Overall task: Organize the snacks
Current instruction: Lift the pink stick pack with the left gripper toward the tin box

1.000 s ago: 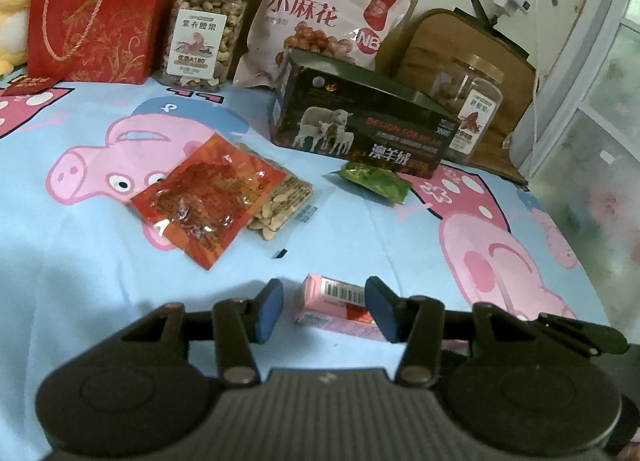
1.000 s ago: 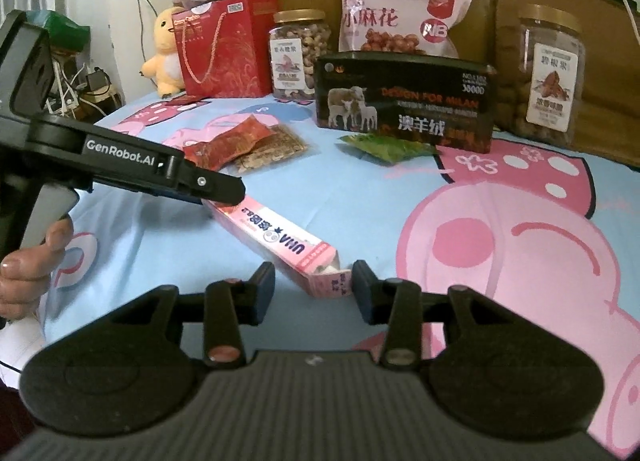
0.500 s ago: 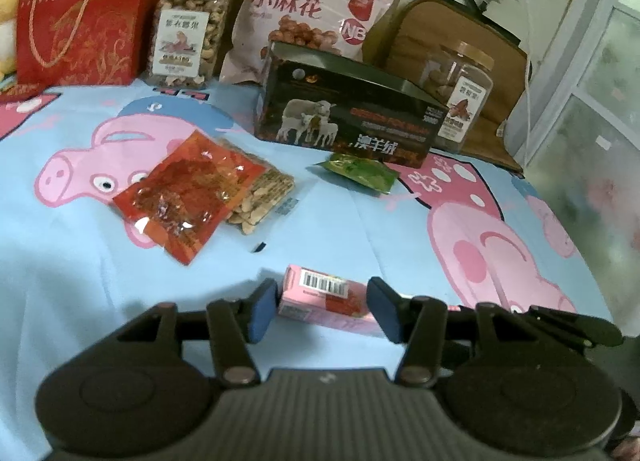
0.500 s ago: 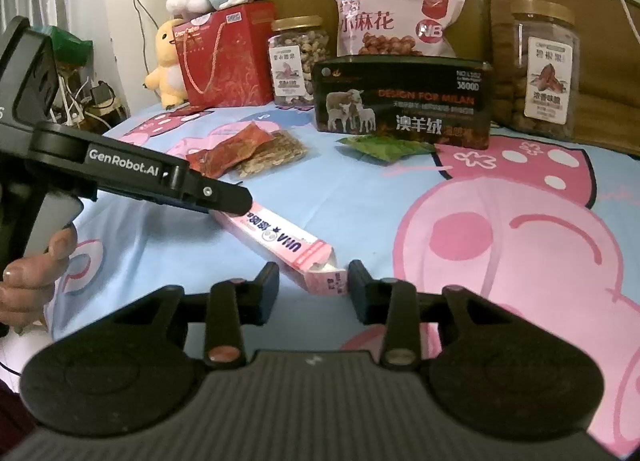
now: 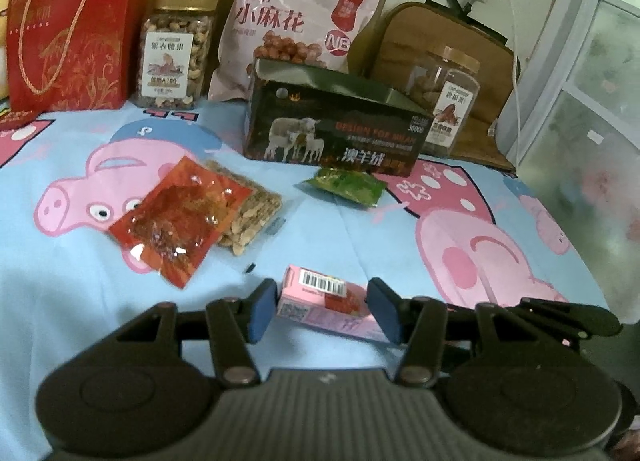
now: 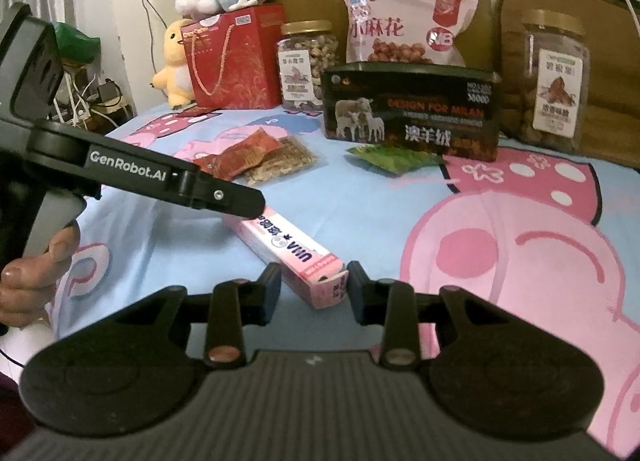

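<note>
Two hand-held grippers bracket a long pink snack box (image 6: 286, 251) lying flat on a cartoon-pig sheet (image 5: 360, 237), one at each end, seemingly so the box can be lifted level and moved toward the other snacks.

The left hand-held gripper (image 5: 322, 311) stands partly open, its blue pads flanking the barcode end; the left pad (image 5: 262, 311) is at or just touching the box, the right pad shows a sliver of gap, so no firm grip is evident. The right hand-held gripper (image 6: 314, 293) is likewise partly open around the opposite end, with its fingertips close on both sides, contact uncertain.

Ahead of both lie a red packet (image 5: 180, 217) overlapping a bag of nuts (image 5: 250, 217) and a green packet (image 5: 346, 187). Farther ahead are a dark box (image 5: 340, 129), two jars, a pink bag and a red gift bag (image 5: 72, 37), apparently lined up.
</note>
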`<state>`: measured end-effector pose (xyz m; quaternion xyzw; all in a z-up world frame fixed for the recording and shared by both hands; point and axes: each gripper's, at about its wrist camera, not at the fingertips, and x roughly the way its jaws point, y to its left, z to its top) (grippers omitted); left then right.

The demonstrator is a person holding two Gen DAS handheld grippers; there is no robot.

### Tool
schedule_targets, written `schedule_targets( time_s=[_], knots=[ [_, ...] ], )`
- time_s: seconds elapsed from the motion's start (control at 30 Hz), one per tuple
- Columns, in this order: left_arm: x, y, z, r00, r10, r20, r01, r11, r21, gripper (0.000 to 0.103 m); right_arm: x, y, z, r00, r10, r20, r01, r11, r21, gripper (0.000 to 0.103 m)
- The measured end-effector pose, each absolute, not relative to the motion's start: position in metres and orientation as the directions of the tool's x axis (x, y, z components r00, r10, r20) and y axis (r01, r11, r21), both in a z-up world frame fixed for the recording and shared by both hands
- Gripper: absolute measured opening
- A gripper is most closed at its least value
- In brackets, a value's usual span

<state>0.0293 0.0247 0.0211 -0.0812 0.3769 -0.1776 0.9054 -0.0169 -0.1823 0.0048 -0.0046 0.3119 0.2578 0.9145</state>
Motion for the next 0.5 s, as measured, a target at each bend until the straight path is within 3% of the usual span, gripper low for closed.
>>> schedule_targets(
  time_s=[0.5],
  knots=[
    [0.059,0.018,0.050,0.675,-0.403,-0.618,0.288,0.915,-0.282,0.050,0.004,-0.189,0.022,0.700,0.465,-0.542,-0.476,0.870,0.130,0.039]
  ],
)
